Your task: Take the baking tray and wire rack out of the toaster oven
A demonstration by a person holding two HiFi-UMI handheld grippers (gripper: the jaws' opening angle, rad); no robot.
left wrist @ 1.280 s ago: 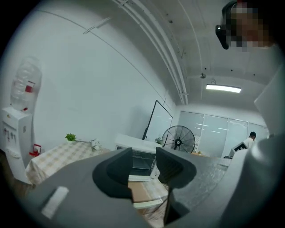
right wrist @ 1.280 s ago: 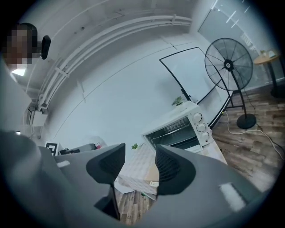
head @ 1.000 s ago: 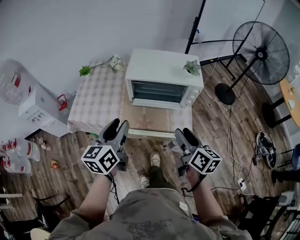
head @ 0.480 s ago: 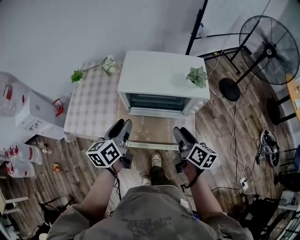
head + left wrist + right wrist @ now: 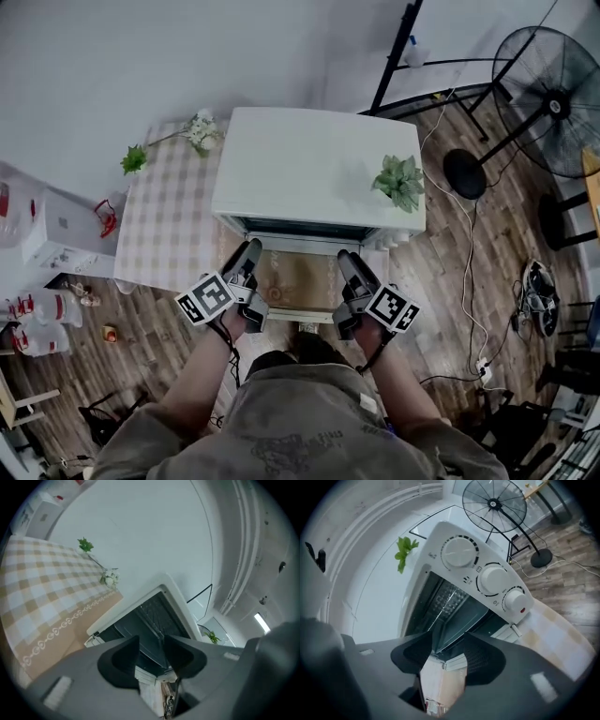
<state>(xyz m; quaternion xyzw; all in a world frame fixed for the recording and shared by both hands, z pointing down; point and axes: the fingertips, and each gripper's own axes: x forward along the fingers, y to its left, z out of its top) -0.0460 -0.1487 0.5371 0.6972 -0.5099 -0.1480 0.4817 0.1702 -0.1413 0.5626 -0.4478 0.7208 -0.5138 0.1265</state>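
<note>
2 forearms reach forward; left tool (image 5: 251, 251) and right tool (image 5: 345, 260) hover at the front edge of the counter (image 5: 164, 225), facing the toaster oven (image 5: 309, 169), jaws part-open, empty.

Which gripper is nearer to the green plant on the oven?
Right. The right gripper is in front of the plant, slightly left; the left gripper is farther left.

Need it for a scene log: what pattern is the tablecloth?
Beige-and-white checks on the tablecloth, with a scroll border; clearest in the left gripper view.
</note>
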